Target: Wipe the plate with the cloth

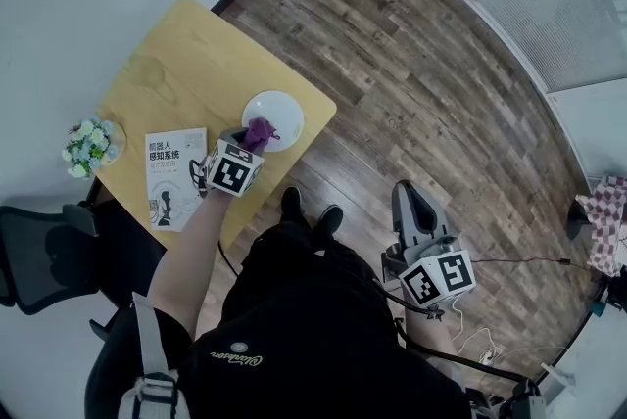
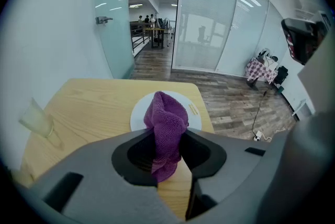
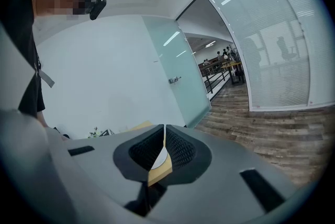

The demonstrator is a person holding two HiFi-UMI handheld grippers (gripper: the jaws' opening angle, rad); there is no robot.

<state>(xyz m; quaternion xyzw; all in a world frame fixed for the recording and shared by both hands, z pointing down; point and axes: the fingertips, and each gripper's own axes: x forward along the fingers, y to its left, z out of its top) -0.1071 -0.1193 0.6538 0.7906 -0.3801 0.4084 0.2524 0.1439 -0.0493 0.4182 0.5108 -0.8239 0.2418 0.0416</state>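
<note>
Closest in, the right gripper hangs low by the person's leg, out over the wood floor and well apart from the table. In its own view the jaws are pressed together with nothing between them, so it's basically on standby.

Next out, the left gripper is clamped on a bunched-up purple cloth. In the left gripper view the cloth sticks up between the jaws in a tall wad, with a tail hanging below. It sits right over the near rim of the white plate. Whether it's actually touching the plate yet is hard to say.

Further back there's a book, a little bunch of flowers and a clear cup.

The worry is that the plate is parked close to the table corner on the floor side, and nothing is pinning it. A hard swipe toward that edge could skate the plate straight off. Also, only a narrow part of the wad is pinched, so dragging it could tug the cloth loose or just smear with the tip.
</note>
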